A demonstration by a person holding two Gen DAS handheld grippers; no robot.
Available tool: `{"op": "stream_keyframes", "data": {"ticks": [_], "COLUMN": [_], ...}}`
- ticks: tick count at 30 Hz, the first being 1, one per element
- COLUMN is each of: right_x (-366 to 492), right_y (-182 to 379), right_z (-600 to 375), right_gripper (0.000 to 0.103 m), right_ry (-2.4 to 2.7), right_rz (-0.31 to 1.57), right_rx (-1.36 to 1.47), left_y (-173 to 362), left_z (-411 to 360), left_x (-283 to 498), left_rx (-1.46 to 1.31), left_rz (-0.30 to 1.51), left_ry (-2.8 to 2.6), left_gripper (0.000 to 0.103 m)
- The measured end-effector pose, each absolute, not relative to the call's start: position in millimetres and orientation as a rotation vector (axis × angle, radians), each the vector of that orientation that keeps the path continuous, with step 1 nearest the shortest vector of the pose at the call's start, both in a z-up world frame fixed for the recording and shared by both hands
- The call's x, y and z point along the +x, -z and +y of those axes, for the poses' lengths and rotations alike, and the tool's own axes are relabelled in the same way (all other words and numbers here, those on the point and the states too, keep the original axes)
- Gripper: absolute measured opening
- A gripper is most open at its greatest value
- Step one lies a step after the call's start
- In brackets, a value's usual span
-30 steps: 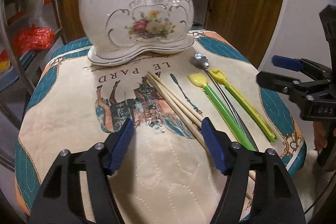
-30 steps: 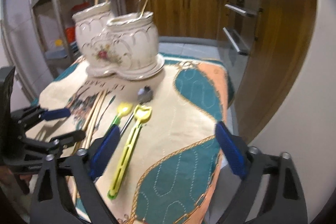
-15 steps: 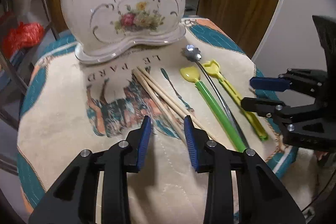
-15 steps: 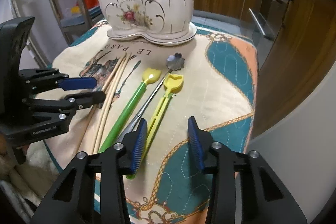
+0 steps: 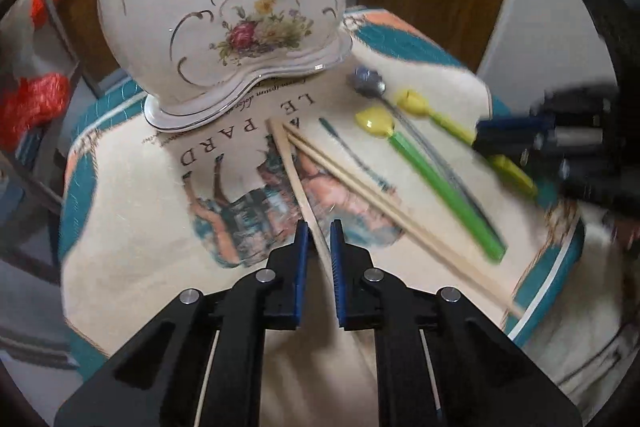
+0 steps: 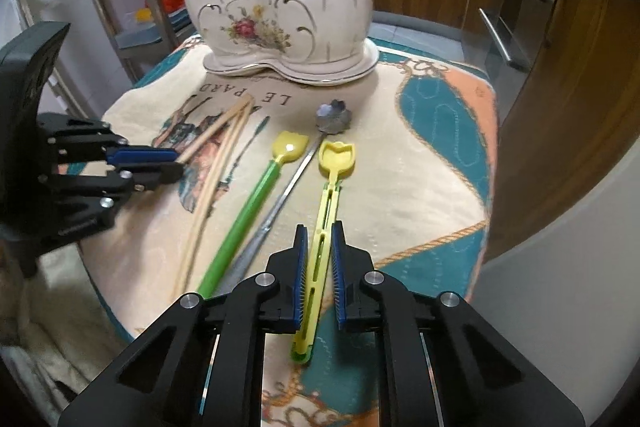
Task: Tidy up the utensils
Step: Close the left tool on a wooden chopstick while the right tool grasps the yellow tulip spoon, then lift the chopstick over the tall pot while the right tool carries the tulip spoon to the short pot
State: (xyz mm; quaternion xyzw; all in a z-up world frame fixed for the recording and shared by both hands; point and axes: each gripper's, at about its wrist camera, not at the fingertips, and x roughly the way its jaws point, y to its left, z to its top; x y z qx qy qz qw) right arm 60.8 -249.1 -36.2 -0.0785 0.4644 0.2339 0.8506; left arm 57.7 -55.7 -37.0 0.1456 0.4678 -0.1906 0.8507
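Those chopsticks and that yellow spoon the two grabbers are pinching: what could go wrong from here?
The left gripper pinches one chopstick near one end, so it may swing or slip when lifted. The other chopsticks lie right beside it and could be knocked. The right gripper clamps the slotted yellow spoon, whose thin handle may twist out; the metal spoon lies close.

Utensils (image 6: 256, 195) lie side by side on cloth (image 6: 400, 187), before holder (image 6: 280, 19).

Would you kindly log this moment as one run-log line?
left gripper: shut on chopstick | right gripper: shut on yellow fork | ceramic utensil holder: upright on cloth
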Motion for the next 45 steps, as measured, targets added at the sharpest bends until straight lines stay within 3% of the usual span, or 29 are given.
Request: {"op": "stream_keyframes", "data": {"ticks": [5,18,21,24,27,29,31,33,37,45], "right_x": [68.1,86.8,85.5,86.9,86.0,85.6,85.5,84.9,82.0,60.7], "right_y": [39.7,43.0,42.4,41.6,42.0,42.1,42.3,42.6,38.5,-3.4], "right_z": [-250.6,-235.4,-236.1,-236.6,-235.4,-233.8,-232.6,-231.5,-234.9,-243.1], "right_gripper": [0.023,0.023,0.023,0.022,0.019,0.017,0.012,0.011,0.011,0.011], "right_ry": [-0.473,-0.451,-0.452,-0.456,-0.463,-0.468,-0.472,-0.474,-0.478,-0.51], "right_rz": [1.013,1.019,1.013,1.014,1.015,1.013,1.012,1.007,0.979,0.737], "right_rx": [-0.175,-0.217,-0.223,-0.225,-0.224,-0.226,-0.216,-0.213,-0.192,-0.125], "left_y": [35.8,36.7,38.7,39.9,41.0,40.9,40.6,40.7,40.3,0.3], "left_z": [-39.9,-29.6,-29.0,-22.3,-19.6,-21.4,-23.5,-28.7,-31.4,-12.8], "left_x": [57.4,77.3,78.1,77.3,78.4,79.1,77.4,77.4,77.7,46.1], "left_rx": [0.386,0.271,0.267,0.236,0.233,0.24,0.245,0.265,0.273,0.212], "left_rz": [0.998,0.971,0.962,0.965,0.967,0.965,0.961,0.956,0.923,0.594], "left_ry": [0.393,0.388,0.389,0.375,0.384,0.388,0.412,0.422,0.425,0.433], "left_gripper": [0.01,0.011,0.017,0.034,0.036,0.033,0.014,0.008,0.006,0.006]}}
